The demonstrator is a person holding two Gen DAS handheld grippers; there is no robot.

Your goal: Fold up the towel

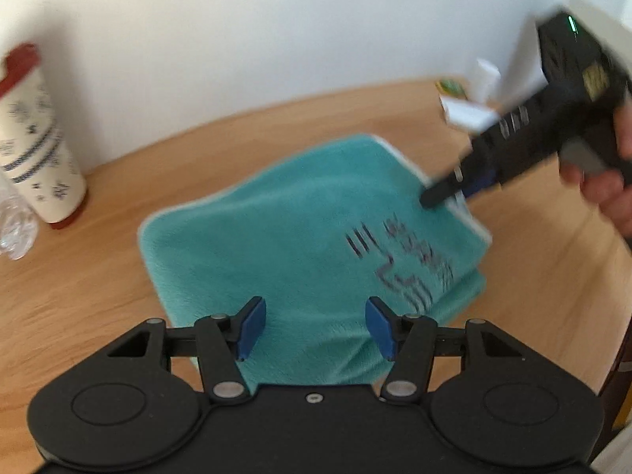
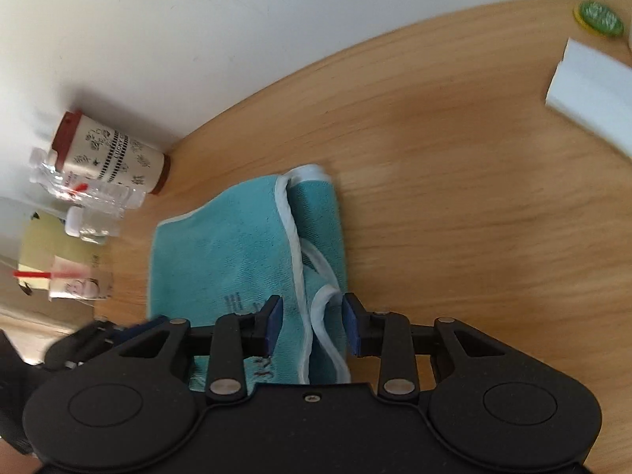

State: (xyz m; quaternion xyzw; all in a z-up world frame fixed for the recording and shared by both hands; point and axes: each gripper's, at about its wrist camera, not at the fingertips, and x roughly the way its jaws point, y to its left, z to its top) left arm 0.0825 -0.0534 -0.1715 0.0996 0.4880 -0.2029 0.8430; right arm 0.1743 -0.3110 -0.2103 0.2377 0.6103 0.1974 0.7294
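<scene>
The wooden table [image 1: 98, 288] fills the lower half of both views; its smooth top could let the stack slide under a sideways nudge. The teal plush towel [image 1: 276, 237], white-piped, lies folded at centre, its layered edges loose. The left gripper [image 1: 315, 326] hangs wide open and empty; the right gripper [image 2: 313, 326] gapes, straddling the piping, gripping nothing. A paper cup [image 1: 37, 138] stands upper left.
</scene>
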